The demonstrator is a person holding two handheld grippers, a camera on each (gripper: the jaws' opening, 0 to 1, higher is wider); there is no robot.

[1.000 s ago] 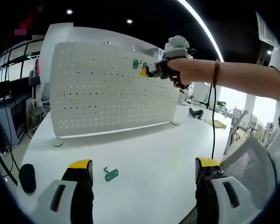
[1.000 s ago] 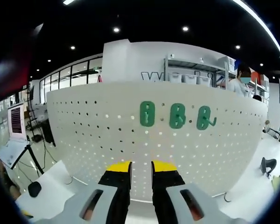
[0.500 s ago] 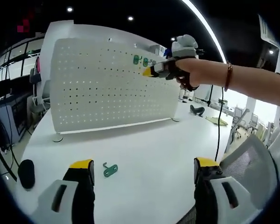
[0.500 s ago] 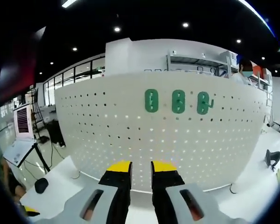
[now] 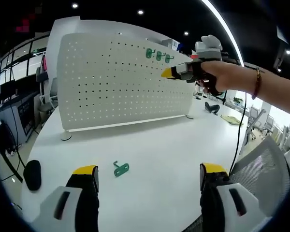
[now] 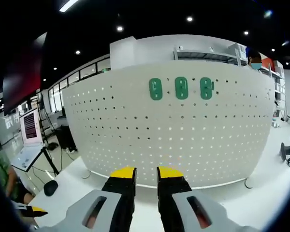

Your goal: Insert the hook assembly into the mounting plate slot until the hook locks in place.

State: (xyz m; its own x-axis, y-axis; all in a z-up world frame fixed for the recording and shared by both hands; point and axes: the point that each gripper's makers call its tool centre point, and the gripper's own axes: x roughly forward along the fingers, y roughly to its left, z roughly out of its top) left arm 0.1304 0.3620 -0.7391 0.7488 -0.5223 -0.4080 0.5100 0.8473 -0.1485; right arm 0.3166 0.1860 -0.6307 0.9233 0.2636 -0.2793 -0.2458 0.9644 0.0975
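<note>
The left gripper (image 5: 147,176) hangs low over a white table (image 5: 169,145) with its yellow-tipped jaws spread wide apart and nothing between them. Just ahead of its left jaw, a green hook (image 5: 120,168) lies flat on the tabletop. Farther ahead stands a white perforated mounting plate (image 5: 116,82), upright on the table, with three green hooks (image 5: 159,55) in a row near its upper edge. The right gripper (image 5: 168,73) shows ahead and to the right, held in a person's hand (image 5: 217,77) in the air near that row, not touching the plate. In the right gripper view, the right gripper (image 6: 146,175) has its jaws close together with only a narrow gap, gripping nothing, and it faces the mounting plate (image 6: 183,140) squarely. The three green hooks (image 6: 181,88) sit above and ahead of its tips, well apart from them.
</note>
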